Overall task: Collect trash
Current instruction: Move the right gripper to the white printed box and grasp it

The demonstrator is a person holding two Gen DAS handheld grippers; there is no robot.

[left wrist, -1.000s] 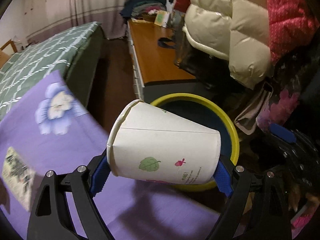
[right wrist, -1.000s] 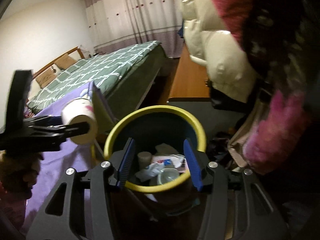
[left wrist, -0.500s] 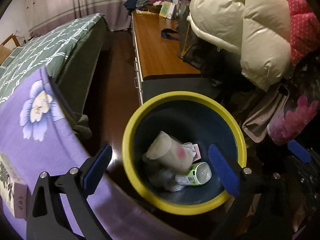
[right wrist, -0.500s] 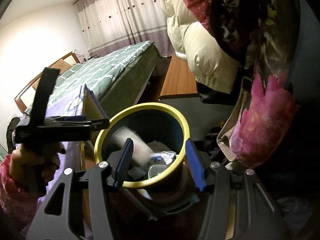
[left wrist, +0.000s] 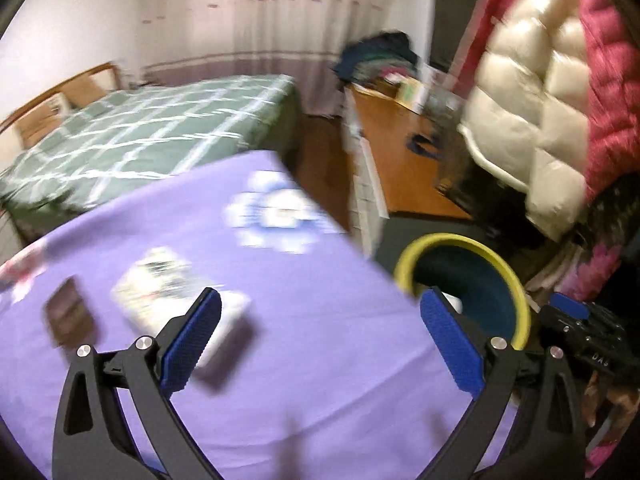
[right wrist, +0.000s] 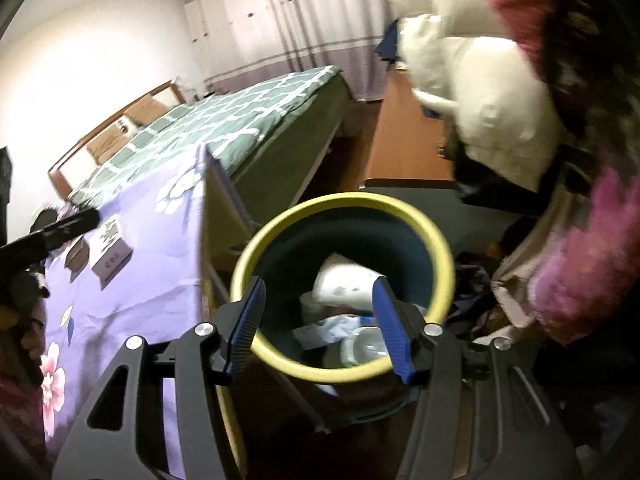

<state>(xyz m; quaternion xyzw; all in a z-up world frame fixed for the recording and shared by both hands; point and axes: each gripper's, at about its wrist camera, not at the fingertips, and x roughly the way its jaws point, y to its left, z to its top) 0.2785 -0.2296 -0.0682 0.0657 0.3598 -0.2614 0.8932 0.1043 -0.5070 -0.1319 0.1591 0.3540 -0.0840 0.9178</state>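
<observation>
While the purple-clothed table fills the left wrist view, the yellow-rimmed bin beside it holds the paper cup. Left gripper gapes wide and empty; right gripper hangs parted over the bin, empty. Best to square up on the small white box before closing.

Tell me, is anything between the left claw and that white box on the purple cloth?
Nothing visible. The open left claw hovers just over the white rectangular box on the purple flowered tablecloth, with only a small brown item beside the box.
</observation>
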